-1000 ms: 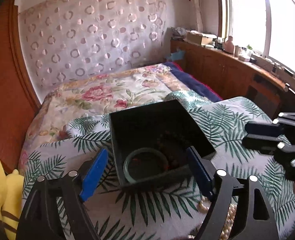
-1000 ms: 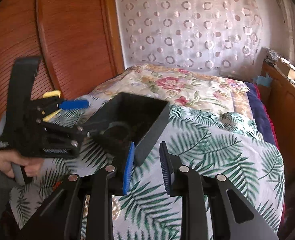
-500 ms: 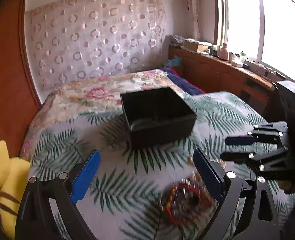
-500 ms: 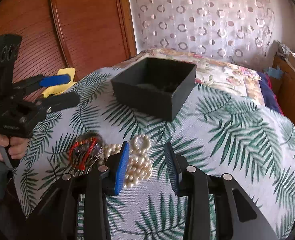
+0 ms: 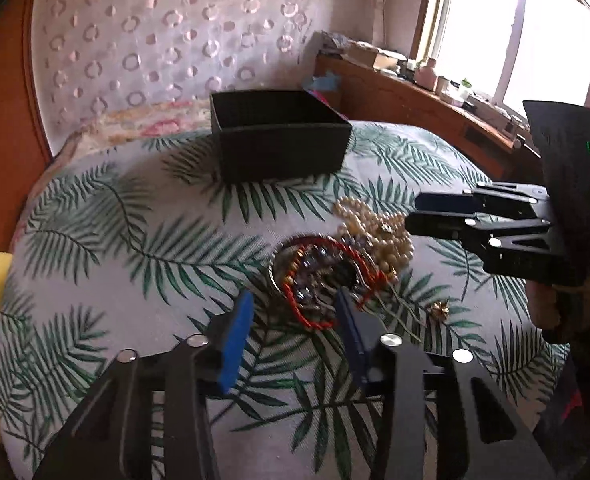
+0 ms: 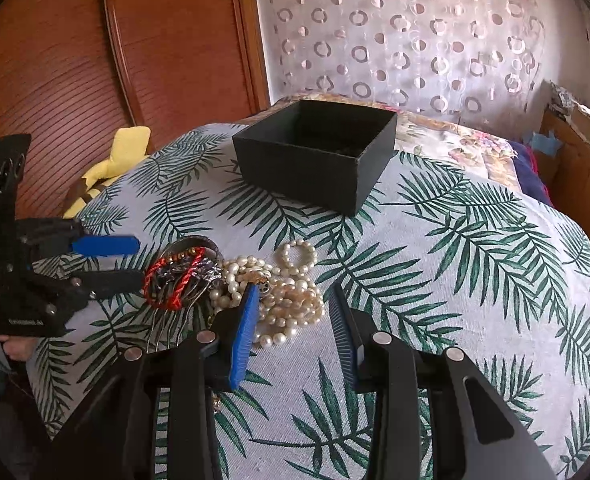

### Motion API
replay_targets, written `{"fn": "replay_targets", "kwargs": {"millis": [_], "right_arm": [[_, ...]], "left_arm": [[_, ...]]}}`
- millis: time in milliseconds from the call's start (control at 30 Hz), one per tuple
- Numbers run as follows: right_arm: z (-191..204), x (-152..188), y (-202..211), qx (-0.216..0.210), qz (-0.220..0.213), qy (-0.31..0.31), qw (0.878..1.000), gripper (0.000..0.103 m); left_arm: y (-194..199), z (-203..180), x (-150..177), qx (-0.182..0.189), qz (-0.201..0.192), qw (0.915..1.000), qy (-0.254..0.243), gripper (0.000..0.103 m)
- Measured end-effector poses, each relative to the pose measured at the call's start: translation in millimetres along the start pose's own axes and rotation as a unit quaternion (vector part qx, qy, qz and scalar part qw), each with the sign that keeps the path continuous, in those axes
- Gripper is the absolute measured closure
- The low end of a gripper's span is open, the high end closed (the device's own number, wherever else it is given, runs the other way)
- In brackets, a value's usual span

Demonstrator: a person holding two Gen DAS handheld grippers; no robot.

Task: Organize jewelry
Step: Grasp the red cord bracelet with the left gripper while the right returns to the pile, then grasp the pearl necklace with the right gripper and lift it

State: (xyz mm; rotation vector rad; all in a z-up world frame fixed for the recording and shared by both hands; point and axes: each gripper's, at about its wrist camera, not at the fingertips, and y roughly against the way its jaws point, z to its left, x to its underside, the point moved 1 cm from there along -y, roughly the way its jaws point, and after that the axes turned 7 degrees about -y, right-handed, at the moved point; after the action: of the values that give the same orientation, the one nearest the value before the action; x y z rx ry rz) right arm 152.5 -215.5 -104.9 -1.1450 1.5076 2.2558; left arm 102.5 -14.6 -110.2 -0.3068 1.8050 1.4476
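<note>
A black open box [image 5: 279, 140] stands at the far side of the leaf-print cloth; it also shows in the right wrist view [image 6: 315, 152]. A pile of jewelry lies nearer: a red cord bracelet tangle [image 5: 319, 276] [image 6: 179, 276] and pearl strands [image 5: 375, 232] [image 6: 283, 296]. A small gold piece [image 5: 439, 310] lies apart. My left gripper [image 5: 295, 316] is open, just short of the red tangle. My right gripper [image 6: 291, 320] is open, its tips at the pearls' near edge. Both are empty.
A yellow plush toy [image 6: 111, 164] lies at the left edge by the wooden headboard [image 6: 95, 60]. A floral bedspread [image 6: 455, 140] lies behind the box. A wooden shelf with bottles [image 5: 435, 92] runs under the window.
Both grippers have pulled back from the box and dropped toward the jewelry pile. The left jaws have narrowed; the right jaws have widened.
</note>
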Motion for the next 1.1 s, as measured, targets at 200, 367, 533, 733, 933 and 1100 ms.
{"fn": "replay_targets", "kwargs": {"millis": [200,367,533,733,933,1100], "right_arm": [[3.0,3.2,-5.2,0.006,0.001,0.005,1.000,0.064],[1.3,3.3,-5.5,0.000,-0.001,-0.002,1.000,0.064],[0.6,3.2,-4.5,0.006,-0.002,-0.004,1.000,0.064],[-3.3,2.3,-5.7,0.005,-0.001,-0.013,1.000,0.064],[-2.1,1.6,-7.4,0.005,0.001,-0.013,1.000,0.064],[1.0,2.3,-10.0,0.011,0.007,-0.002,1.000,0.064]], "left_arm": [[-6.9,-2.2,4.1,0.000,0.012,0.9999,0.006,0.072],[-10.9,-0.5,6.3,0.007,0.021,0.9996,0.016,0.078],[-10.3,-1.5,6.0,0.019,0.021,0.9995,0.017,0.093],[5.1,-0.1,6.5,0.011,0.000,0.9997,0.022,0.101],[31.3,4.6,2.0,-0.001,-0.037,0.9989,0.030,0.101],[49.5,5.0,-3.0,-0.016,-0.064,0.9974,0.029,0.101]]}}
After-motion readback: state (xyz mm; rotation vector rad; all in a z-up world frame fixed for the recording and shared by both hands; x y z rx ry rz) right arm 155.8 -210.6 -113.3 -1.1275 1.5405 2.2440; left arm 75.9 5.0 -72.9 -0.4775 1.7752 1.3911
